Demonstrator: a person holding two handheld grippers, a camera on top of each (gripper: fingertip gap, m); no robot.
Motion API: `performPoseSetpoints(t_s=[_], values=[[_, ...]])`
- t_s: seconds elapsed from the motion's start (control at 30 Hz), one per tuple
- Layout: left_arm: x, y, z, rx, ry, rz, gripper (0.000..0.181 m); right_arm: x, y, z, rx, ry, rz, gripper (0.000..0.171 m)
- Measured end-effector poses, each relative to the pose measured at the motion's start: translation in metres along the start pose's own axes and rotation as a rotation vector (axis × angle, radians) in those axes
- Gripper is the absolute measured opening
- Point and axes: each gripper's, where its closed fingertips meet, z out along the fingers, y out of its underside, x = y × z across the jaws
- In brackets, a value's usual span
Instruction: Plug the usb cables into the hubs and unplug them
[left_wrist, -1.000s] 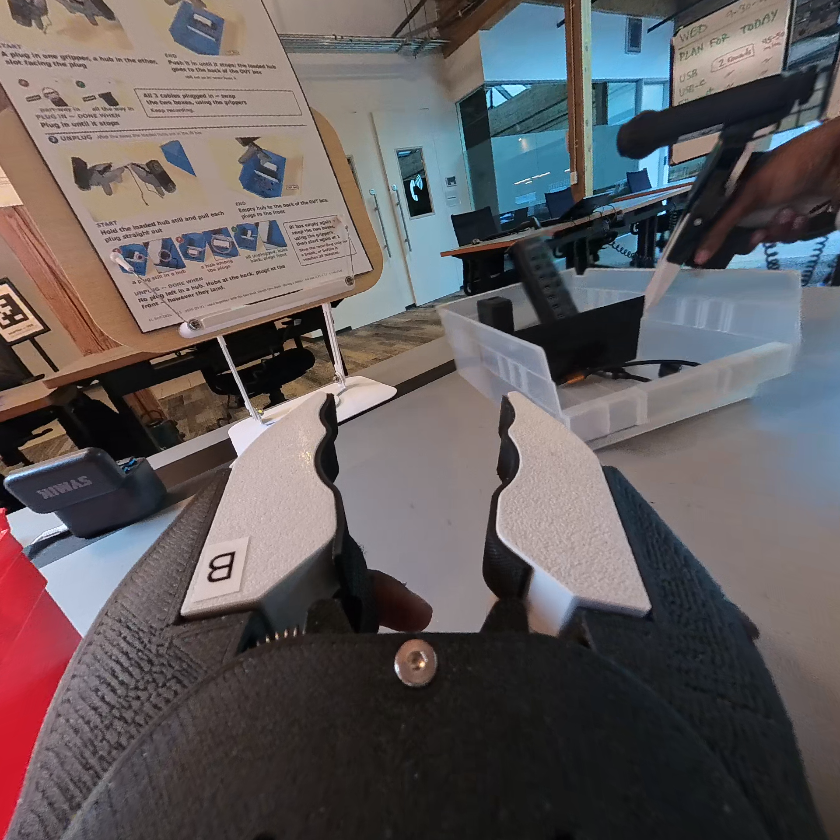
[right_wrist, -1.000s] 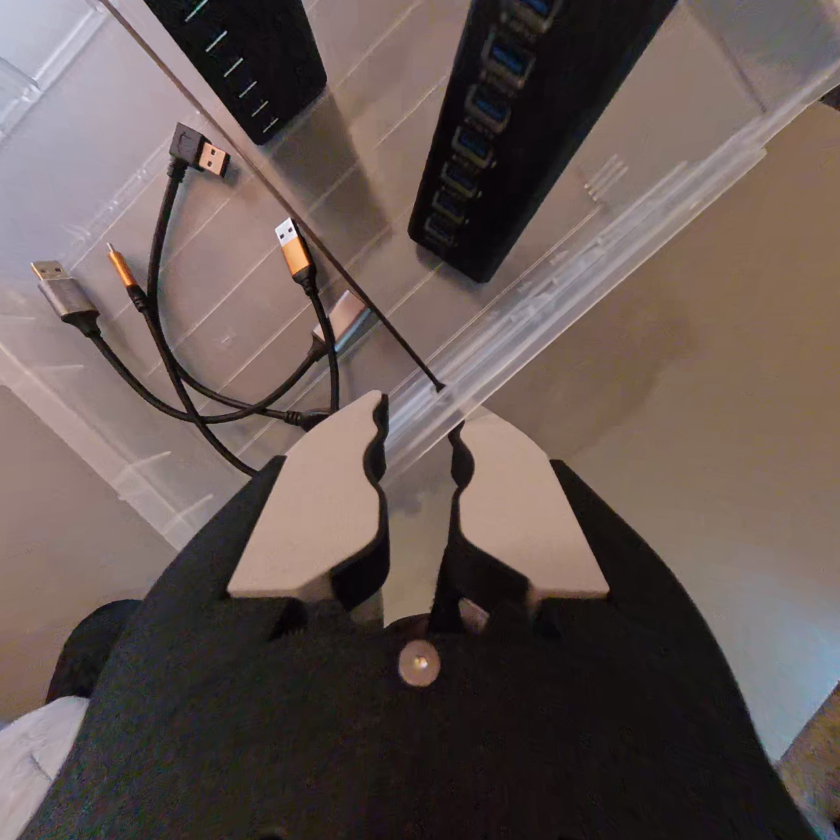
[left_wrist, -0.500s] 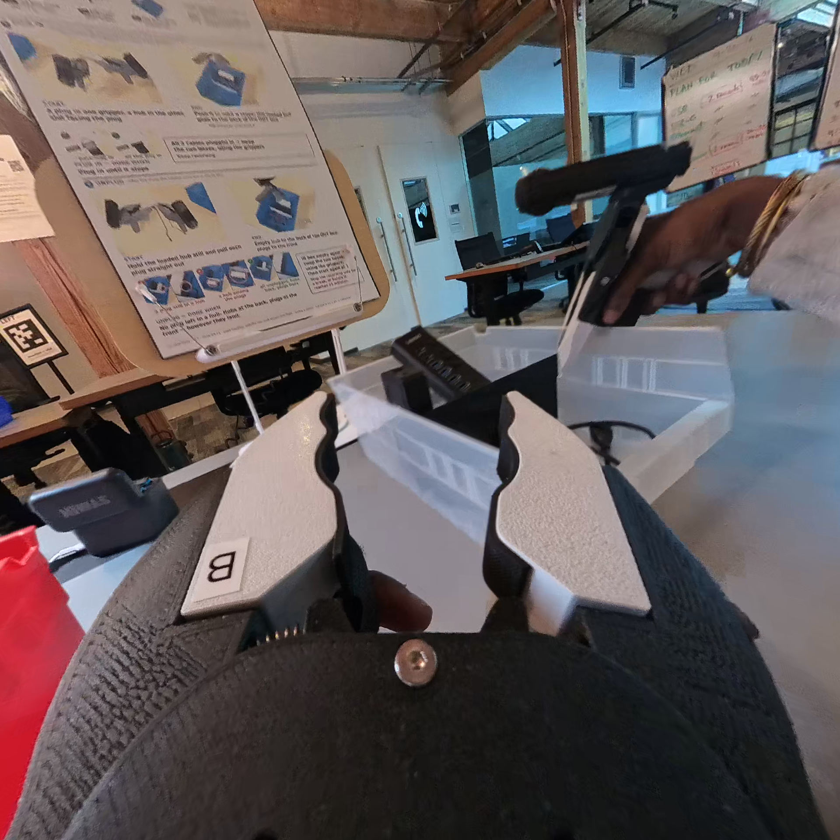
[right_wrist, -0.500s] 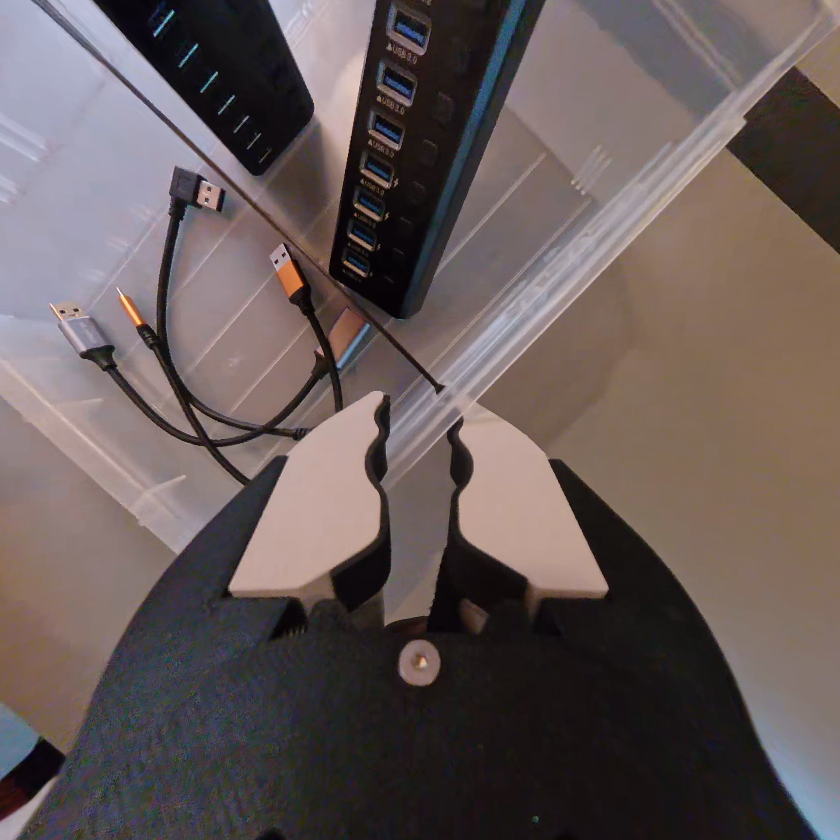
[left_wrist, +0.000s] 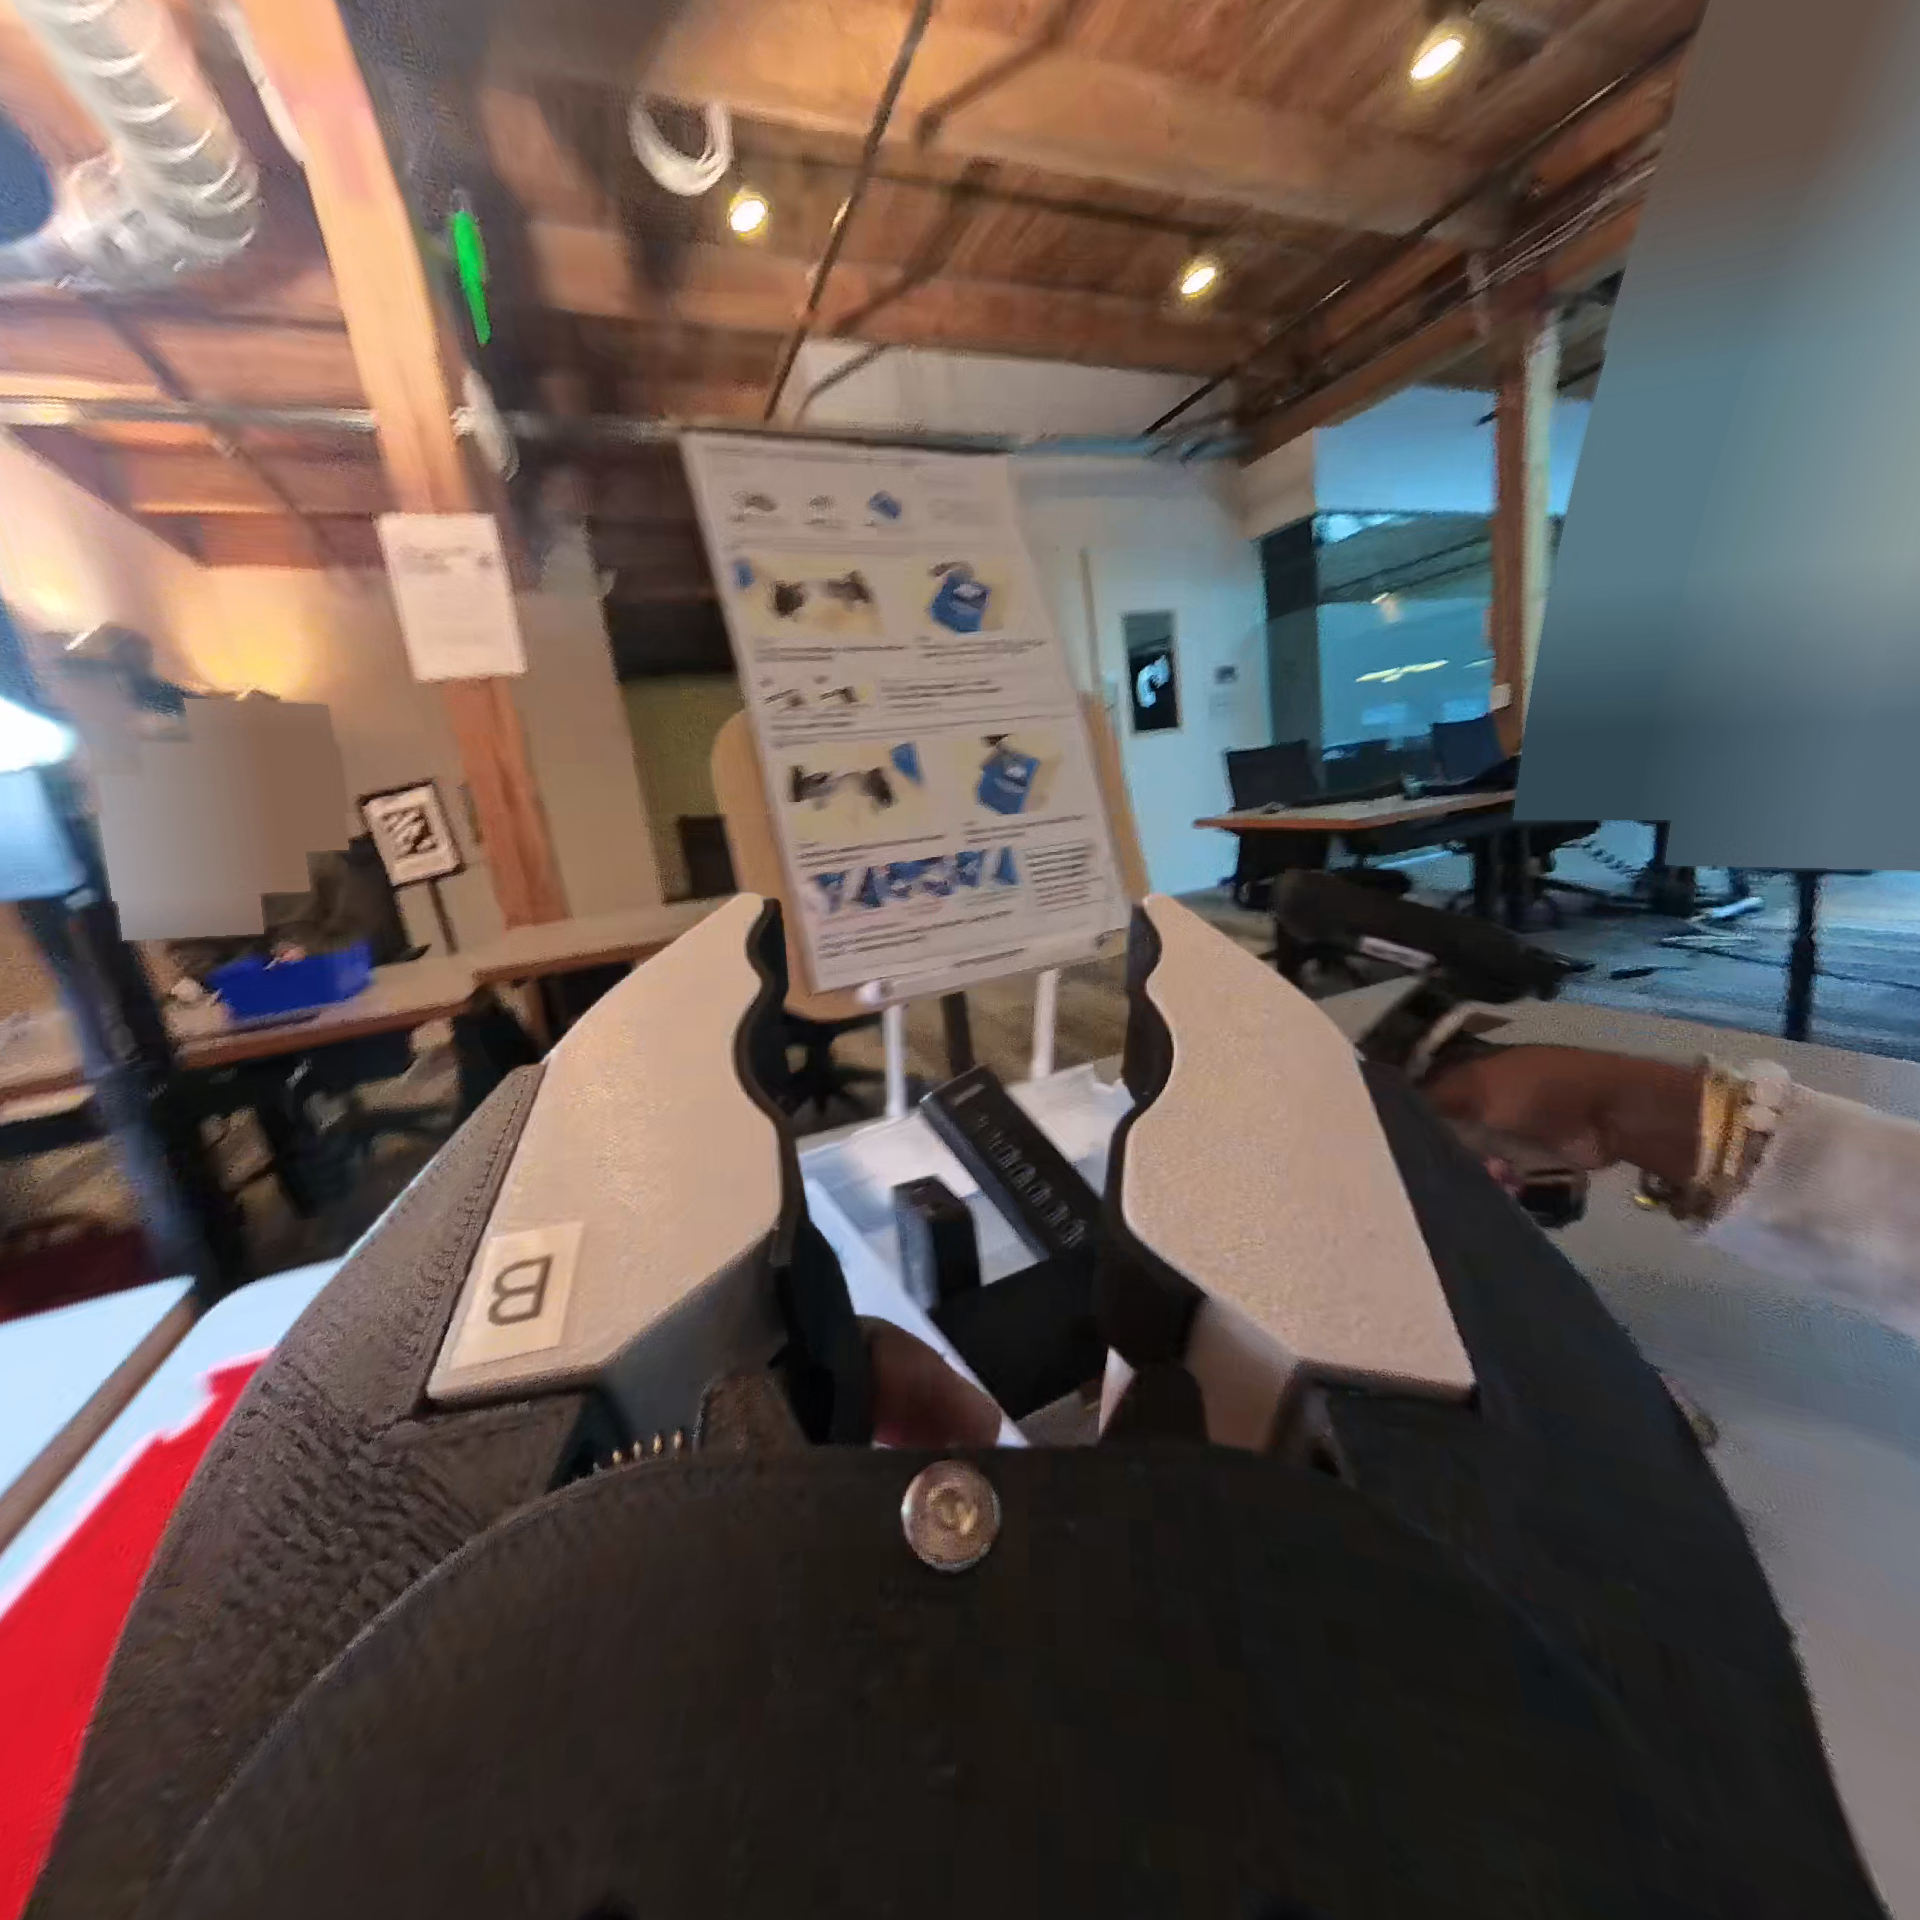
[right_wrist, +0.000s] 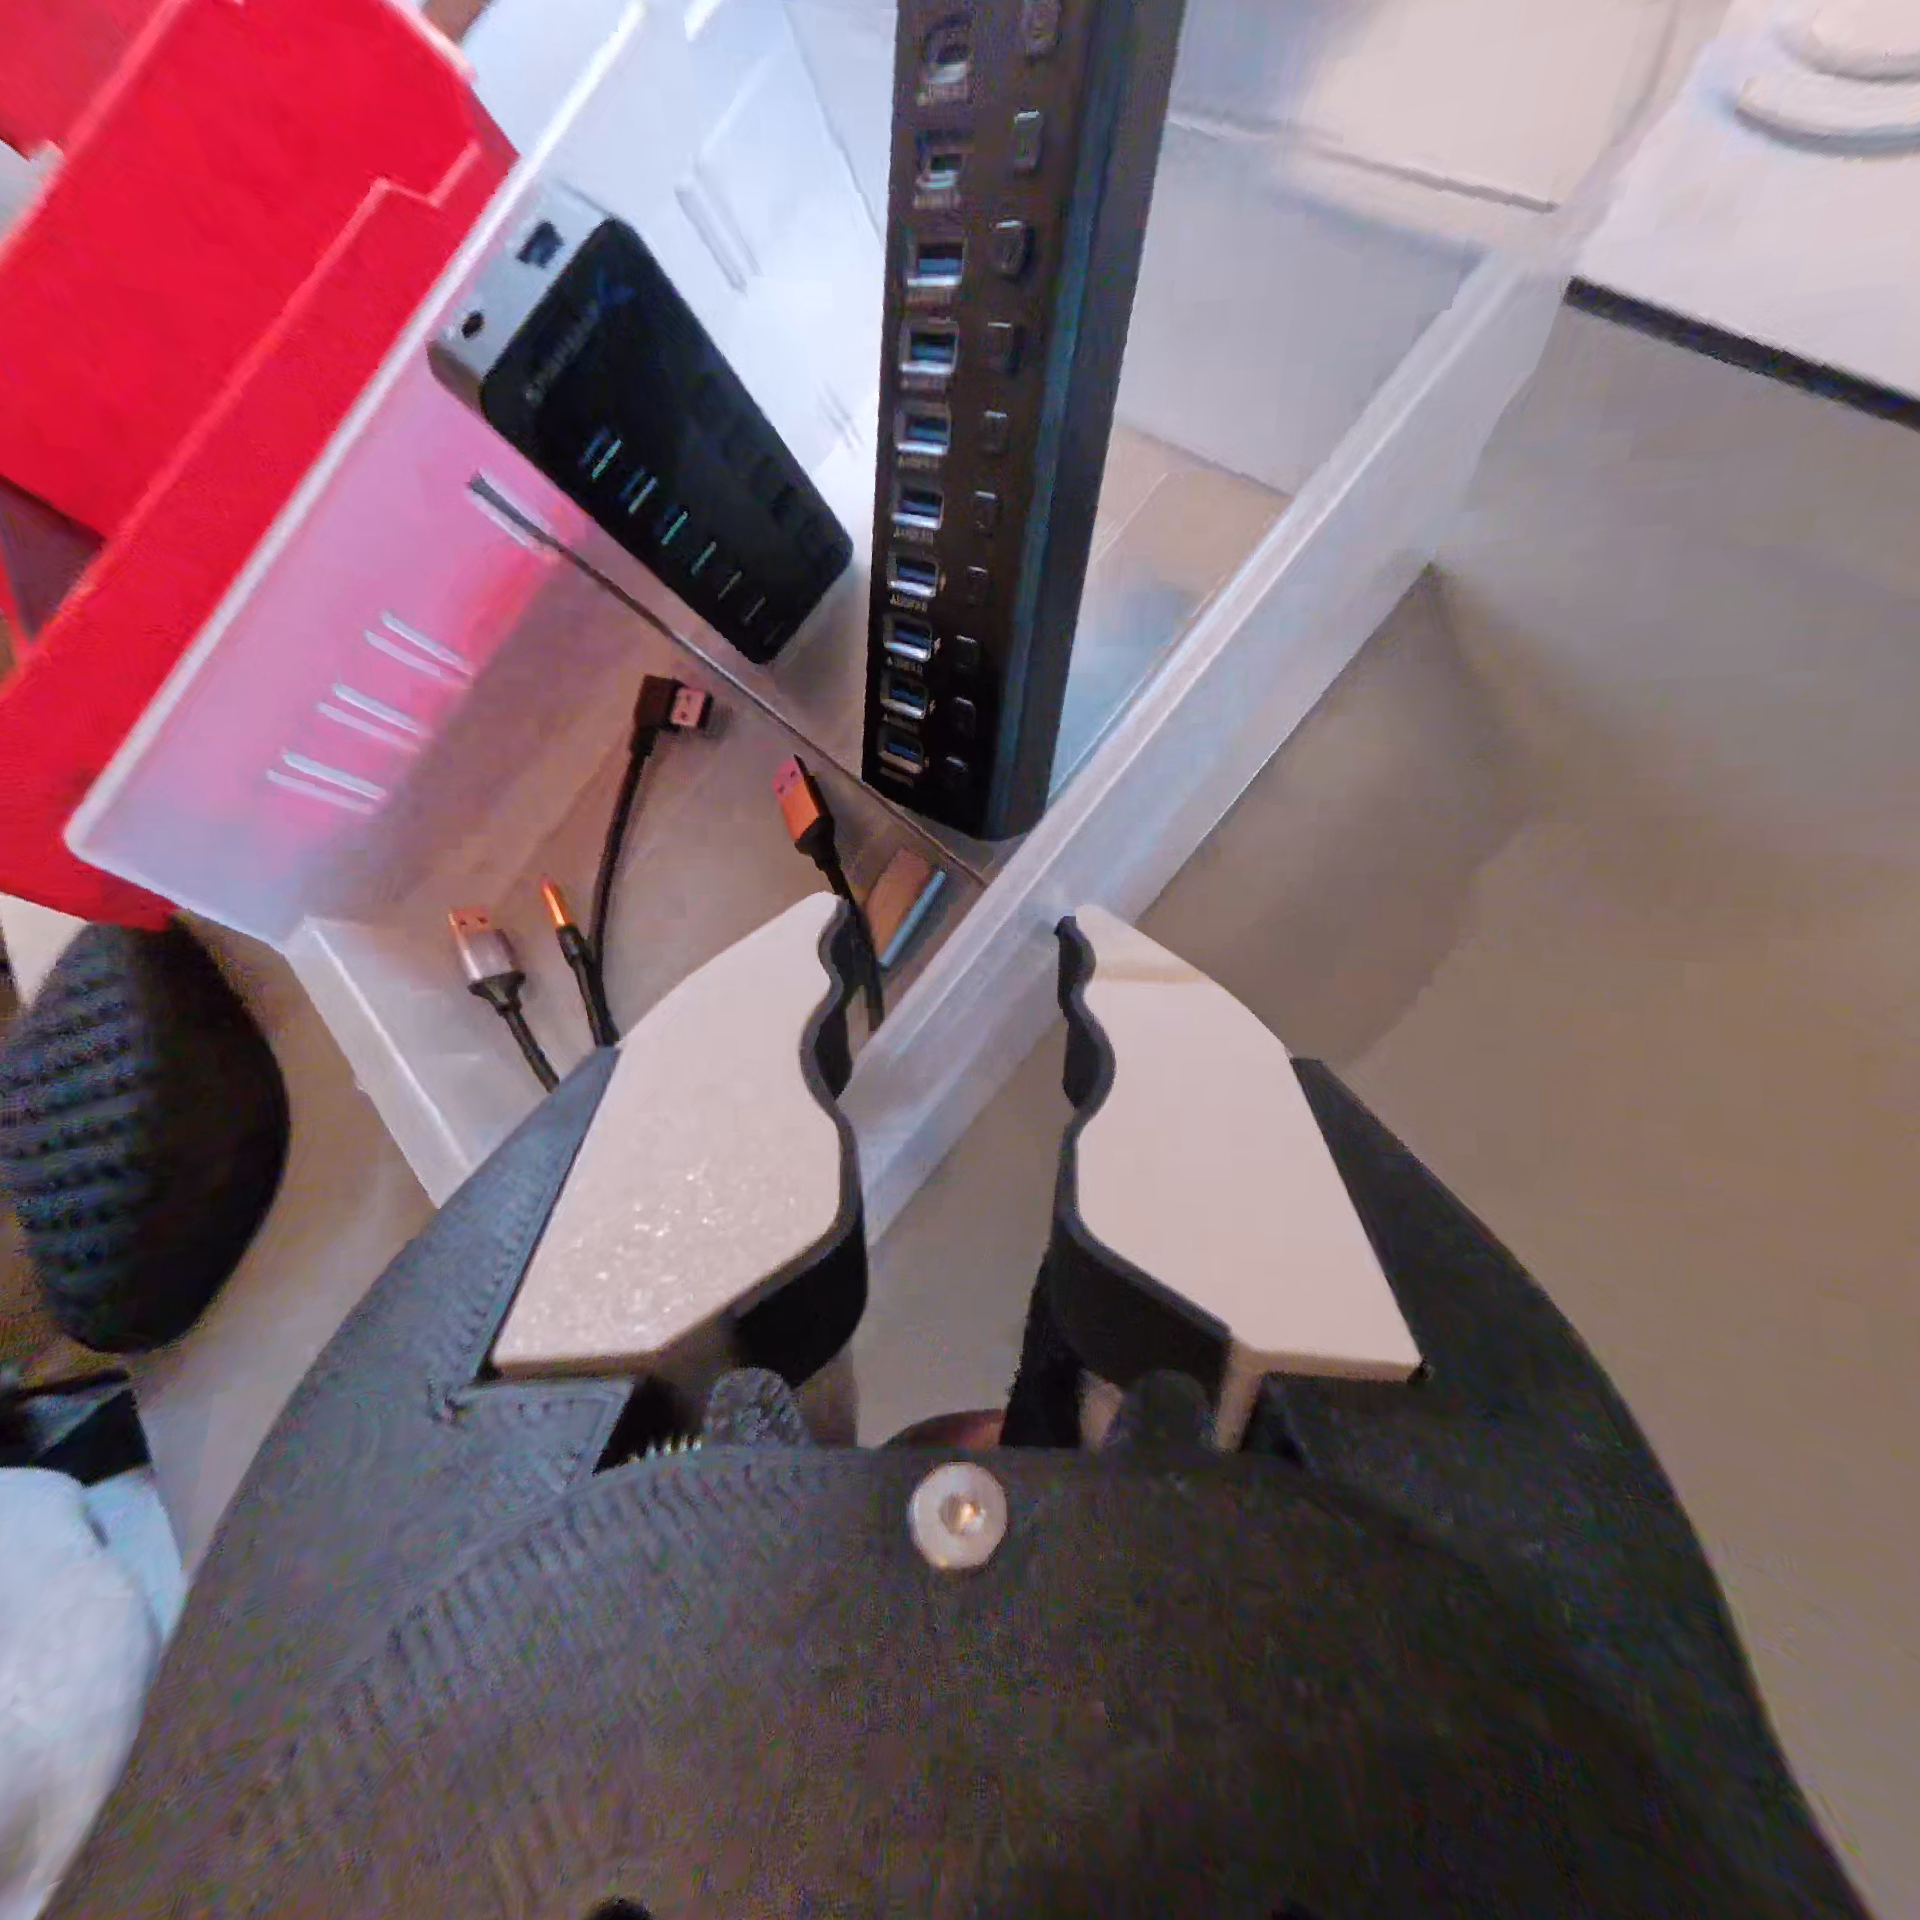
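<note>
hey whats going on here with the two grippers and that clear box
A person holds a gripper tool in each hand at a clear plastic bin on a table. In the bin, a divider separates two black USB hubs, a long one and a shorter one, from loose USB cables in the front section, none plugged in. The right tool is open with the bin's rim between its fingers. The left tool is open and empty, pointing toward the bin.
</note>
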Motion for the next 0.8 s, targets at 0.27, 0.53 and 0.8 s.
performPoseSetpoints(t_s=[0.27, 0.53, 0.8], values=[[-0.133, 0.021, -0.071, -0.34, -0.329, 0.127, 0.063, -0.038, -0.017, 0.026, 0.167, -0.147, 0.114, 0.05], [-0.219, 0.126, -0.162, -0.874, -0.546, 0.076, 0.067, -0.046, -0.029, 0.034, 0.252, -0.2, 0.12, 0.056], [-0.212, 0.163, -0.167, -0.943, -0.478, -0.074, 0.057, -0.05, -0.054, 0.031, 0.408, -0.1, -0.104, 0.052]])
